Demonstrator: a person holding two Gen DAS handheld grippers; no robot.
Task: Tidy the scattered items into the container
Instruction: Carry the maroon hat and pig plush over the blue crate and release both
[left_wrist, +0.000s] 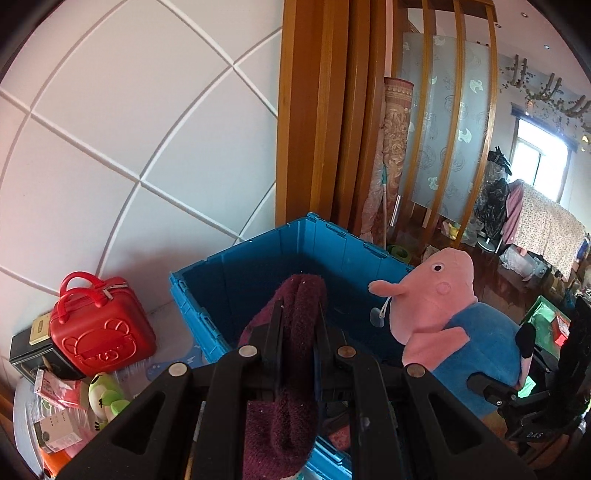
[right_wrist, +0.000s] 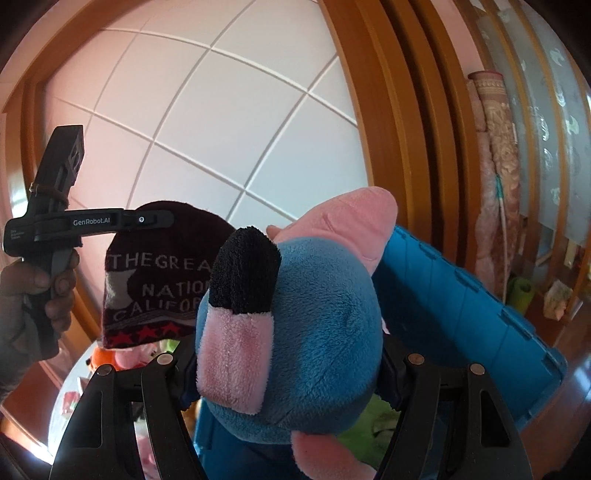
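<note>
My left gripper (left_wrist: 300, 308) is shut on a maroon knit beanie (left_wrist: 280, 424), which hangs over the open blue crate (left_wrist: 236, 248). In the right wrist view the beanie (right_wrist: 159, 280) shows white lettering and red stars under the left gripper (right_wrist: 157, 219), with a hand (right_wrist: 37, 291) on its handle. My right gripper (right_wrist: 288, 373) is shut wide on the blue body of a pink pig plush (right_wrist: 317, 314), beside the crate (right_wrist: 461, 314). From the left wrist view the plush (left_wrist: 436, 291) hangs at the crate's right rim, with a right gripper finger (left_wrist: 491, 387) under it.
A red mini suitcase (left_wrist: 99, 332), a green frog plush (left_wrist: 105, 395) and several boxes and packets lie at the lower left. A white panelled wall and wooden door frame (left_wrist: 314, 110) stand behind the crate. A rolled carpet (left_wrist: 395, 147) leans nearby; a green box (left_wrist: 546, 321) sits at the right.
</note>
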